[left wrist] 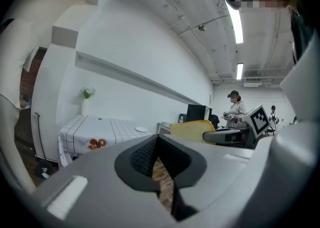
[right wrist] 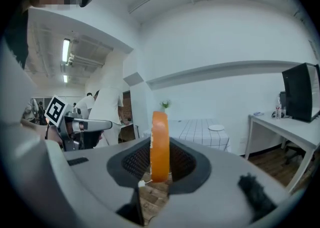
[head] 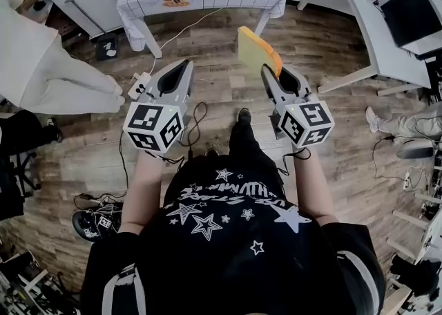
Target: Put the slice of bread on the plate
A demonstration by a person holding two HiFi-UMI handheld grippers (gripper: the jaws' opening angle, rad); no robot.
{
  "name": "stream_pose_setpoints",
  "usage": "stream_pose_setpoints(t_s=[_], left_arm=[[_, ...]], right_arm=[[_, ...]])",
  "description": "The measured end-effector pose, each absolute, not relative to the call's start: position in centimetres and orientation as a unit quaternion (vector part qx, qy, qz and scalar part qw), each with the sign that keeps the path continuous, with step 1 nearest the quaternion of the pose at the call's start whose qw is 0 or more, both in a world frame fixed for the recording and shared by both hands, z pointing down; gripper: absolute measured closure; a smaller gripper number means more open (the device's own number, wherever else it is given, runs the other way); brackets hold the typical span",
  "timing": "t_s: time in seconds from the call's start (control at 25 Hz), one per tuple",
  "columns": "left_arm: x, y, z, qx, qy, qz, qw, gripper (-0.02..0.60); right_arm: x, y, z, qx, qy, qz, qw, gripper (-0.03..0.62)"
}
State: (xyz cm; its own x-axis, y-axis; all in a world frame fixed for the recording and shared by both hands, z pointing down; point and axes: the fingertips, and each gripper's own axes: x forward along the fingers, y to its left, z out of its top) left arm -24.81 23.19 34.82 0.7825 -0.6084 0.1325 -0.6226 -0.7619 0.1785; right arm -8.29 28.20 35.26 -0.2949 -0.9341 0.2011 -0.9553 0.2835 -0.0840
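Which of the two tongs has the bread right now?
The right tongs: the orange-crusted slice of bread stands on edge, gripped between their jaws. The left tongs have nothing between theirs.

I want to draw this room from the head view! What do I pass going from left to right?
Someone's white trousers → left tongs → slice of bread, pinched in the right tongs → white desk → black monitor.
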Motion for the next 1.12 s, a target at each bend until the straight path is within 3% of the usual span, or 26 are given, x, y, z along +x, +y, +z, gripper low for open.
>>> stream_pose_setpoints(t_s=[0.44, 1.12], left_arm=[[-25.7, 23.6, 36.0, 0.936, -0.331, 0.039, 0.117, 0.572], [-21.1, 13.5, 36.1, 0.926, -0.355, 0.048, 0.115, 0.574]], right_arm=[[-9.7, 28.5, 35.6, 0.572, -0.813, 0.078, 0.079, 0.497], [-3.4, 17.3, 36.1, 0.578, -0.808, 0.076, 0.085, 0.497]])
